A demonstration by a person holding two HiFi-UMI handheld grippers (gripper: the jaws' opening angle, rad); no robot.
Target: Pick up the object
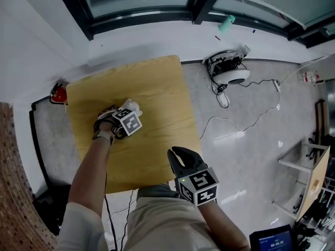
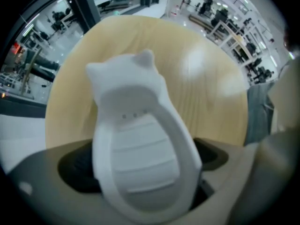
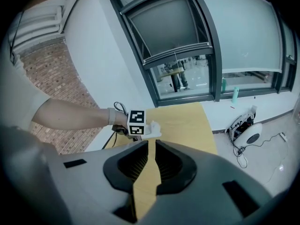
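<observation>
A white cat-shaped object (image 1: 135, 105) lies on the light wooden table (image 1: 157, 88), just past the marker cube of my left gripper (image 1: 127, 113). In the left gripper view the object (image 2: 136, 125) fills the space between the wide-spread jaws of the left gripper (image 2: 140, 172), ears pointing away; dark pad shows on both sides of it, and I see no pad pressing on it. My right gripper (image 1: 176, 154) hovers at the table's near edge, jaws together and empty. The right gripper view shows the right gripper (image 3: 150, 149) aimed at the object (image 3: 153, 128).
A white round device (image 1: 234, 75) with trailing cables lies on the floor right of the table. A red item (image 1: 60, 93) sits by the table's left corner. A teal bottle (image 1: 226, 23) lies on the window ledge. A shelf unit (image 1: 309, 166) stands far right.
</observation>
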